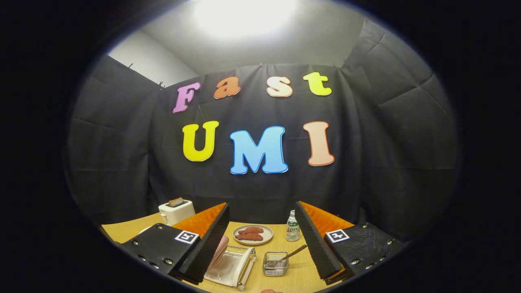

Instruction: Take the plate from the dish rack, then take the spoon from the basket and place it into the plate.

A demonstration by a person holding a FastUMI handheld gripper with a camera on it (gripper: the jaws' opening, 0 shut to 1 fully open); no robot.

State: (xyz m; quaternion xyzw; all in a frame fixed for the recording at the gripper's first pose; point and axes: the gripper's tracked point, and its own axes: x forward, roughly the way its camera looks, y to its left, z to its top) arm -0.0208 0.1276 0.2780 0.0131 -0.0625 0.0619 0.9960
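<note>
Desk (299,272) stock, gripper (260,244) fingers spread wide, holding nothing.
1 pink plate (220,250) in 1 dish rack (232,268); 1 spoon (291,255) in 1 basket (275,264); 1 bottle (292,227); 1 toaster (176,211).

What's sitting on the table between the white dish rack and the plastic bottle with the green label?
In the gripper view, a small wire basket holding a spoon, between the open fingers.

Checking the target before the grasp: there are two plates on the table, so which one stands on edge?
The pink plate in the white dish rack, beside the open hand-held gripper. The other plate lies flat farther back, holding food.
</note>
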